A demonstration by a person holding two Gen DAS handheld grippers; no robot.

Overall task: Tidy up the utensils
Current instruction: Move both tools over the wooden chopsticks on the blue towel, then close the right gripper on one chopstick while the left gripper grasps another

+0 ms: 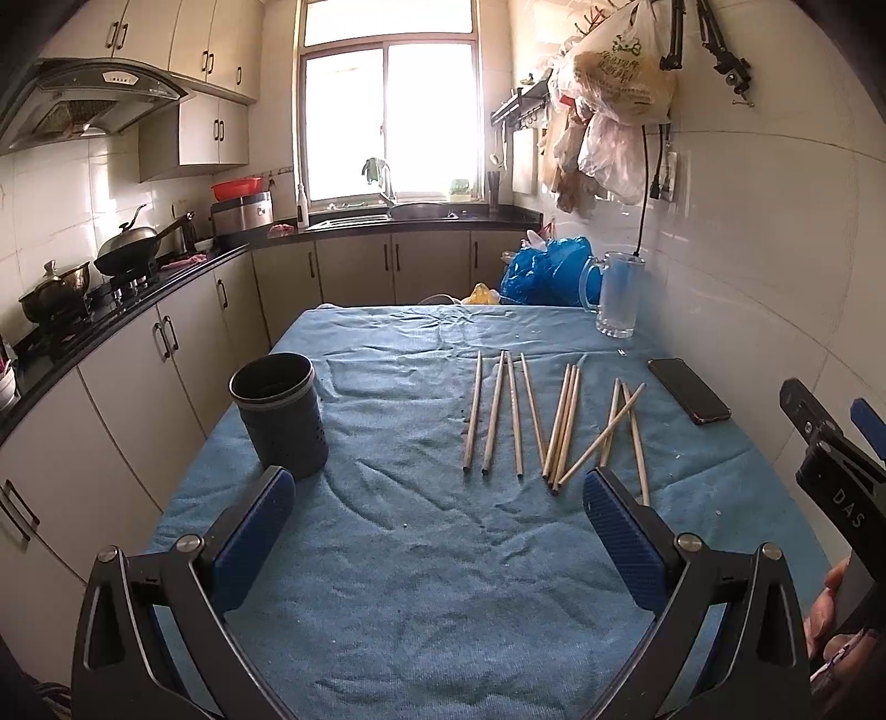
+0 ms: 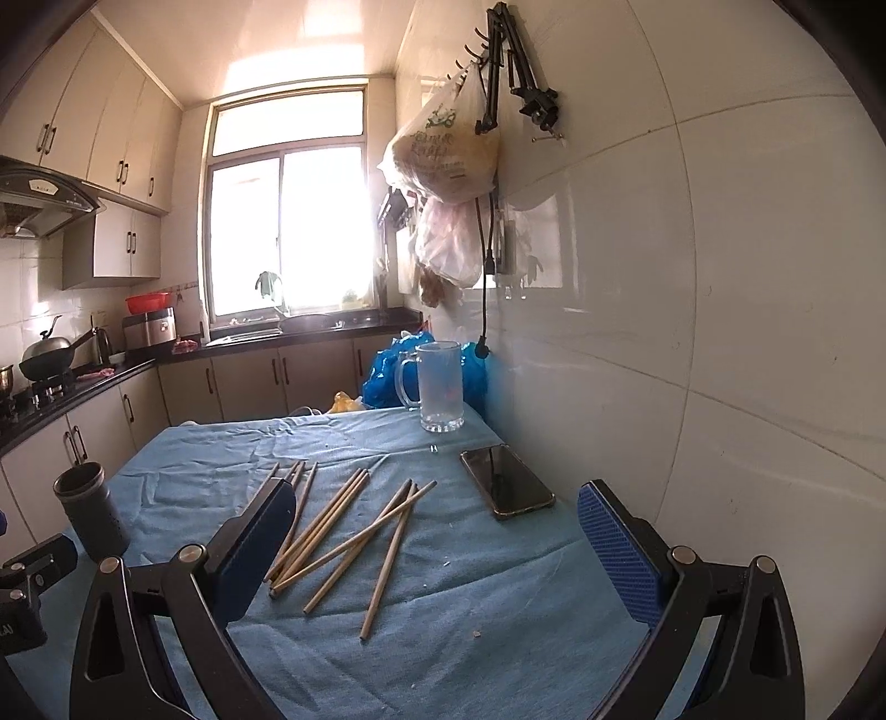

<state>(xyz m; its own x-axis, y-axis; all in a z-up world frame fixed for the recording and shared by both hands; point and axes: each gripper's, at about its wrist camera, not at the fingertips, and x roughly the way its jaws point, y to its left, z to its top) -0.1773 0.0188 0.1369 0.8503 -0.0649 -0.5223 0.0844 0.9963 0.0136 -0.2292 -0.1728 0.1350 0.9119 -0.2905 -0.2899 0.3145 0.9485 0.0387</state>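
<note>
Left gripper (image 1: 437, 501) fingers spread wide and empty above the blue cloth (image 1: 421, 581), dark utensil holder (image 1: 279, 415) just beyond its left finger, wooden chopsticks (image 1: 554, 421) lying loose ahead toward its right finger, right gripper (image 2: 437, 523) likewise wide and empty, chopsticks between its fingers, phone (image 2: 506, 481) ahead, glass mug (image 2: 439, 386) farther beyond.

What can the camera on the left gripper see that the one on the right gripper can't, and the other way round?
Only the left wrist view shows a person's hand at the right edge. Only the right wrist view shows the bright ceiling. Both show the blue tablecloth, loose wooden chopsticks, dark cylindrical holder, black phone and clear glass mug.
</note>
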